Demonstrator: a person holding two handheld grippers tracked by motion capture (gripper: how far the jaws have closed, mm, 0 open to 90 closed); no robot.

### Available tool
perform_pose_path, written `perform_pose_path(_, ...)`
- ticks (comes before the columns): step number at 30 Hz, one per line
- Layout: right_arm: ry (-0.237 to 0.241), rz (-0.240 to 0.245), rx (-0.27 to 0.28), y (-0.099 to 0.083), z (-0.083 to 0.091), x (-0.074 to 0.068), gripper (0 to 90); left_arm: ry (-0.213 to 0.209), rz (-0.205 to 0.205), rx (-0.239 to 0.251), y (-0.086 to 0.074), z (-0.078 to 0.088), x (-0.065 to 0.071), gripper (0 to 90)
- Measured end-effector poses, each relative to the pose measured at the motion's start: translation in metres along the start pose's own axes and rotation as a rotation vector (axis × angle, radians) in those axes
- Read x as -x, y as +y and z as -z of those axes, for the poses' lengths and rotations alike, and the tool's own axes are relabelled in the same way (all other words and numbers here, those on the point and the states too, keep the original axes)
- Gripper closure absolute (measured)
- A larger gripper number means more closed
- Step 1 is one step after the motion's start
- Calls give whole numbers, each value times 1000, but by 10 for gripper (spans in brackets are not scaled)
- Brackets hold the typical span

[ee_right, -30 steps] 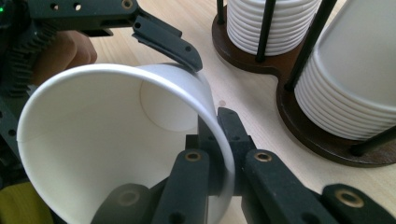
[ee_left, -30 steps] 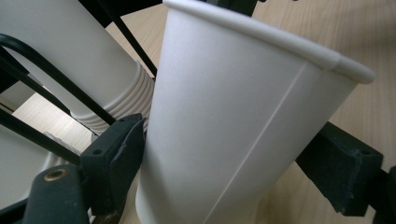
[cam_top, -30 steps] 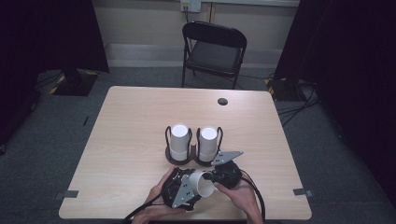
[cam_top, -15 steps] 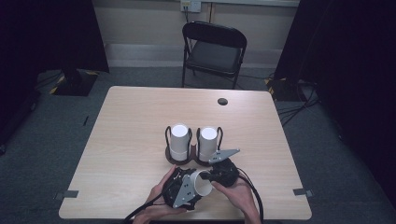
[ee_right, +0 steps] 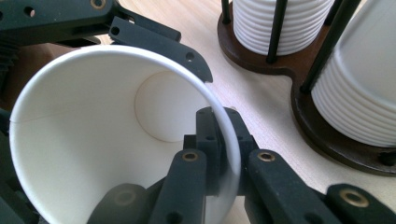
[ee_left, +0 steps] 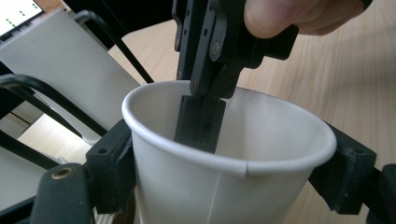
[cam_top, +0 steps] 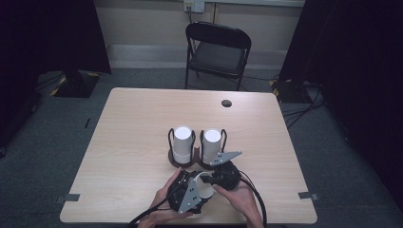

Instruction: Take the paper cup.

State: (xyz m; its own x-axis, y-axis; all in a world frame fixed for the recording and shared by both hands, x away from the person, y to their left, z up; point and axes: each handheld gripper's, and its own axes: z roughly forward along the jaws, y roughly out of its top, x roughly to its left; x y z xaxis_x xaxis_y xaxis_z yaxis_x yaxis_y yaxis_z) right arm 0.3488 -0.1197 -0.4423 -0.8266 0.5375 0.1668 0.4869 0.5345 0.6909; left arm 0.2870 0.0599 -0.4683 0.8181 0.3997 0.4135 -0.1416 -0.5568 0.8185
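Observation:
A white paper cup (cam_top: 205,190) lies on its side between my two grippers near the table's front edge. My left gripper (ee_left: 229,177) has the cup (ee_left: 224,186) between its jaws, one pressing on each side of the wall; they have just been closing. My right gripper (ee_right: 219,126) is shut on the cup's rim (ee_right: 231,154), one finger inside and one outside. In the high view the left gripper (cam_top: 190,194) sits left of the right gripper (cam_top: 223,176). In the left gripper view, the right gripper's finger (ee_left: 201,121) reaches into the cup's mouth.
A dark wooden holder (cam_top: 190,164) just behind the grippers carries two upright stacks of white cups (cam_top: 182,140) (cam_top: 212,142), close on the right in the right gripper view (ee_right: 359,93). A black grommet (cam_top: 226,103) sits at the table's (cam_top: 133,128) back. A folding chair (cam_top: 218,52) stands beyond.
Both hands stay in nearly the same spot at the front edge with the cup between them. The left gripper has shifted slightly around the cup.

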Motion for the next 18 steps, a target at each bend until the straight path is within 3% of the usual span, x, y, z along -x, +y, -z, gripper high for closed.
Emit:
perform_pose_path(7,-12,-4,-7,-1,3,-1,855,-9,29,19,2,0,0,233)
perform_pose_path(13,-3,-15,40,-3,3,-1,830,1,60,41,1,3,-2,246)
perform_pose_path(15,-8,-11,53,-3,3,-2,813,30,69,38,0,5,-4,248)
perform_pose_path(18,2,-19,97,-5,5,-1,767,25,110,59,-4,9,-7,249)
